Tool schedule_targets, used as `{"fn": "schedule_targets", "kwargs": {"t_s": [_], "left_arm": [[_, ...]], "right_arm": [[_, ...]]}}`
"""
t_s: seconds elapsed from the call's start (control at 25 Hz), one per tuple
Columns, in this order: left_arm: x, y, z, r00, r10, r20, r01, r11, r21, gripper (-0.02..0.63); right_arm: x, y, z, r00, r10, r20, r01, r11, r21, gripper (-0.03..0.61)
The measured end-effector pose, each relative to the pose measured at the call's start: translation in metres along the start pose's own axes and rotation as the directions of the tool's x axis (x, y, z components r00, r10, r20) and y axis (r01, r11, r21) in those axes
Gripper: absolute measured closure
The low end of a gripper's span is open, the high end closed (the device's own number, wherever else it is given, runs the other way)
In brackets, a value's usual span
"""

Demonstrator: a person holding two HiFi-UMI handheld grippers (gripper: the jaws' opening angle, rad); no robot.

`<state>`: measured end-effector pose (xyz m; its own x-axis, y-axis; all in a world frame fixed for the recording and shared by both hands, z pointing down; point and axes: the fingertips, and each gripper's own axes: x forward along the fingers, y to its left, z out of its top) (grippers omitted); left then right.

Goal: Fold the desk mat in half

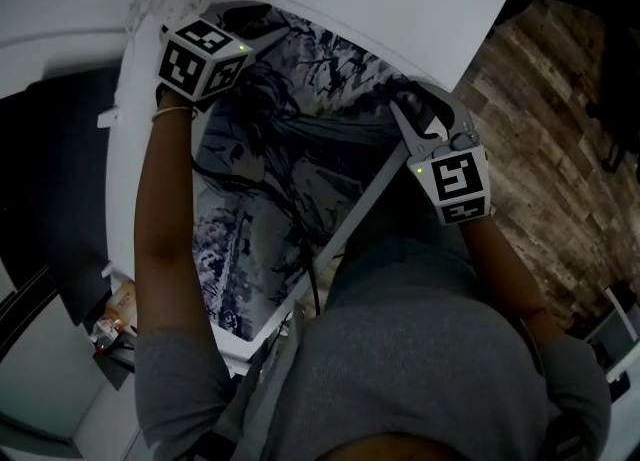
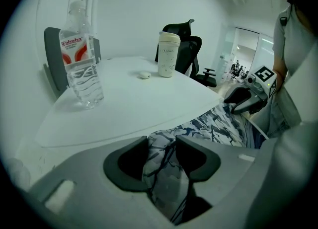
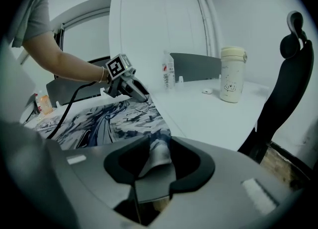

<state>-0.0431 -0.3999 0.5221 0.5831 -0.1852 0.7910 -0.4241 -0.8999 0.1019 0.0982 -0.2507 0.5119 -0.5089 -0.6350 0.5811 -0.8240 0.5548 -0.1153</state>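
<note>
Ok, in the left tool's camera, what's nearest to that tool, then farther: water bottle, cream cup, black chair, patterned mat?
1. Blue-and-white patterned desk mat, pinched in the left tool itself.
2. Clear plastic water bottle with red label, left side of the white table.
3. Tall cream lidded cup, farther back, centre.
4. Black office chair, behind the table.

1 mat (image 1: 290, 169); 2 tongs: l tongs (image 2: 161, 161), r tongs (image 3: 155, 159); 1 btl (image 2: 82, 64); 1 cup (image 2: 168, 54)

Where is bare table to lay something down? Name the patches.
Bare tabletop lies beyond the desk mat, between the water bottle and the tumbler; a small white object sits by the tumbler. Crowded: the mat's edge, gripped by the left gripper and right gripper.
</note>
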Motion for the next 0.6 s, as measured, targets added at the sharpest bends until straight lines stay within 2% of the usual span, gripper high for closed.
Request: {"fn": "schedule_targets", "kwargs": {"t_s": [0.08, 0.28, 0.32, 0.36, 0.48, 0.6], "left_arm": [[0.000, -0.002, -0.001, 1.000, 0.008, 0.006, -0.007, 1.000, -0.011, 0.444], [-0.001, -0.003, -0.001, 0.999, 0.033, 0.017, -0.031, 0.995, -0.098, 0.492], [0.000, -0.006, -0.001, 0.999, 0.032, 0.003, -0.032, 0.995, -0.092, 0.537], [0.001, -0.008, 0.000, 0.999, 0.039, -0.016, -0.040, 0.996, -0.075, 0.551], [-0.001, -0.010, 0.001, 0.995, 0.081, -0.054, -0.082, 0.996, -0.020, 0.557], [-0.007, -0.009, 0.007, 0.994, 0.100, -0.042, -0.102, 0.994, -0.033, 0.563]], "right_arm": [[-0.001, -0.001, 0.000, 1.000, 0.015, 0.006, -0.015, 1.000, 0.010, 0.468], [-0.003, 0.009, 0.005, 0.998, 0.061, 0.018, -0.060, 0.997, -0.045, 0.534], [-0.004, 0.009, 0.007, 0.997, 0.068, 0.024, -0.067, 0.997, -0.034, 0.537], [-0.006, 0.009, 0.009, 0.997, 0.075, 0.032, -0.074, 0.997, -0.019, 0.537], [-0.010, 0.005, 0.019, 0.993, 0.092, 0.068, -0.094, 0.995, 0.037, 0.537], [-0.016, 0.004, 0.025, 0.988, 0.111, 0.112, -0.125, 0.984, 0.128, 0.538]]}}
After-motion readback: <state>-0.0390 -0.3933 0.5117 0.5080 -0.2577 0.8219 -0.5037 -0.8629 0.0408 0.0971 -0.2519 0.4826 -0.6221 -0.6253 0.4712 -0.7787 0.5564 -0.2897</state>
